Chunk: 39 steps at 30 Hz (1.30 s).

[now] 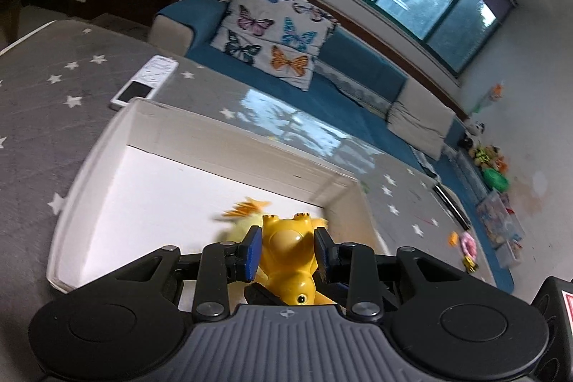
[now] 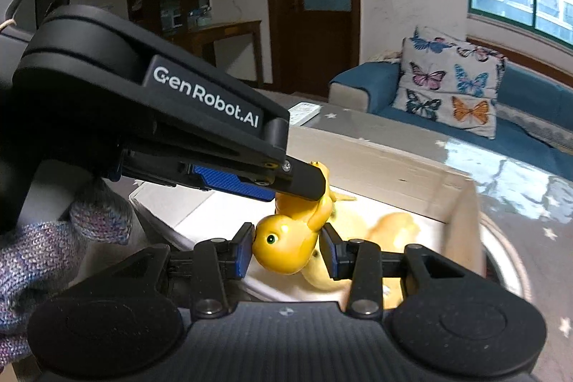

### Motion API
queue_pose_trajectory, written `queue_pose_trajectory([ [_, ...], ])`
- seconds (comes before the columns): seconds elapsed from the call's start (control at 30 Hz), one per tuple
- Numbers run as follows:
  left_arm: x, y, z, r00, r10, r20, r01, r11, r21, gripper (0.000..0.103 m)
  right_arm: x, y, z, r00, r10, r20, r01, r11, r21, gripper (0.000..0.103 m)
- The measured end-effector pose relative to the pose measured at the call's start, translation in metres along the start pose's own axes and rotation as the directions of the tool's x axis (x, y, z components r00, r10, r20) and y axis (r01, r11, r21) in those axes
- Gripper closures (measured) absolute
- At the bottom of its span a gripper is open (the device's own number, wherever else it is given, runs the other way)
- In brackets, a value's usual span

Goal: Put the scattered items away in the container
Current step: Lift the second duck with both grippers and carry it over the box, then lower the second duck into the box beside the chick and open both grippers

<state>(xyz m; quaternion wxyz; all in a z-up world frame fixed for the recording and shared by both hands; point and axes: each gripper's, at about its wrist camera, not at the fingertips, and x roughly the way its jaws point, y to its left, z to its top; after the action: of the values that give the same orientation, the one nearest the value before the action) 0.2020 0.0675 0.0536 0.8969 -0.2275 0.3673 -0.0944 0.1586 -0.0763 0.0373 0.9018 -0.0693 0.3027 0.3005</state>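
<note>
Over the white box (image 1: 200, 145) on the star-patterned grey table cover (image 1: 53, 85), you hold one yellow toy figure (image 1: 286, 253) between both tools. Your left gripper (image 1: 286, 251) clamps its blue pads on the toy's belly, with the legs pointing away from you and the head tucked back toward the tool's body. Your right gripper (image 2: 286, 253) is closed on the toy's rounded head (image 2: 283, 247), the black eye facing the right wrist camera. In that view the left tool reaches in from the upper left, and its finger (image 2: 304, 183) lies across the toy's upper body.

So the toy's long axis runs from the right pads up to the left ones, and the whole figure hangs above the open box, not over the rim. Beneath it, blurred yellow and orange toys (image 2: 390, 228) already lie on the box floor.

Judging from this, the drop is straight down, and neither hand needs to travel far. If you free one side first, the toy will likely swing on the other grip, so let go of both together or lower it first.

A white remote (image 1: 143, 83) lies just beyond the box's far corner.
</note>
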Motion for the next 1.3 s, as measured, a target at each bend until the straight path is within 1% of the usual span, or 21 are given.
queue_pose_trajectory([
  [0.17, 0.01, 0.021, 0.01, 1.0, 0.016, -0.011, -0.016, 0.999, -0.033, 0.069, 0.028, 0.006, 0.006, 0.999, 0.026, -0.029, -0.026, 1.0, -0.006, 0.064],
  [0.3, 0.017, 0.034, 0.016, 0.999, 0.022, -0.024, -0.023, 0.998, -0.056, 0.069, 0.043, 0.01, 0.007, 0.998, 0.035, -0.052, -0.035, 0.999, -0.013, 0.064],
  [0.7, 0.036, 0.062, 0.022, 0.997, 0.031, -0.078, -0.04, 0.993, -0.11, 0.07, 0.071, 0.022, 0.011, 0.99, 0.043, -0.133, -0.048, 0.998, -0.036, 0.064],
  [0.83, 0.04, 0.065, 0.023, 0.995, 0.035, -0.092, -0.046, 0.992, -0.119, 0.071, 0.077, 0.02, 0.013, 0.986, 0.05, -0.16, -0.055, 0.998, -0.026, 0.064],
  [1.0, 0.043, 0.07, 0.021, 0.993, 0.047, -0.106, -0.061, 0.989, -0.132, 0.071, 0.081, 0.02, 0.016, 0.984, 0.045, -0.175, -0.053, 0.998, -0.04, 0.064],
  [1.3, 0.035, 0.067, 0.02, 0.994, 0.06, -0.09, -0.071, 0.989, -0.128, 0.069, 0.069, 0.018, 0.017, 0.987, 0.042, -0.156, -0.047, 0.999, -0.027, 0.061],
])
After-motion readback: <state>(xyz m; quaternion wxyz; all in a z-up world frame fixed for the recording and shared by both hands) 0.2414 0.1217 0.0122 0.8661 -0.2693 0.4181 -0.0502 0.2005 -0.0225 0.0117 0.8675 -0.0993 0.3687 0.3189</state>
